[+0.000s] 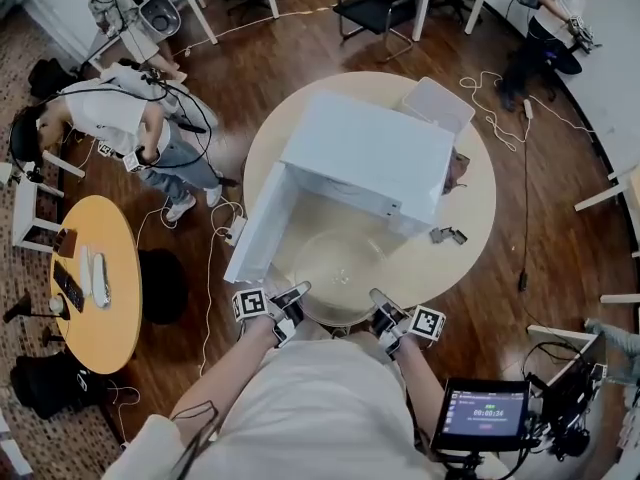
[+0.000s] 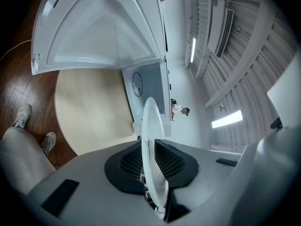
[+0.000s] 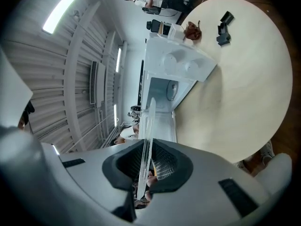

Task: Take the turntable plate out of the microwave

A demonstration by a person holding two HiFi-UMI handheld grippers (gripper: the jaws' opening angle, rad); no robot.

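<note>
The clear glass turntable plate (image 1: 335, 261) hangs level in front of the white microwave (image 1: 365, 153), over the near edge of the round table (image 1: 475, 213). The microwave's door (image 1: 258, 223) stands swung open to the left. My left gripper (image 1: 295, 293) is shut on the plate's left near rim, and my right gripper (image 1: 378, 300) is shut on its right near rim. In the left gripper view the plate (image 2: 151, 140) runs edge-on between the dark pads. The right gripper view shows the plate (image 3: 146, 140) the same way, with the open cavity (image 3: 162, 91) beyond it.
A white box (image 1: 437, 103) sits behind the microwave, with a brown object (image 1: 458, 168) to its right. Two small black parts (image 1: 448, 235) lie on the table's right side. People stand around the room, near a yellow side table (image 1: 95, 278). A tablet (image 1: 482, 413) is at my lower right.
</note>
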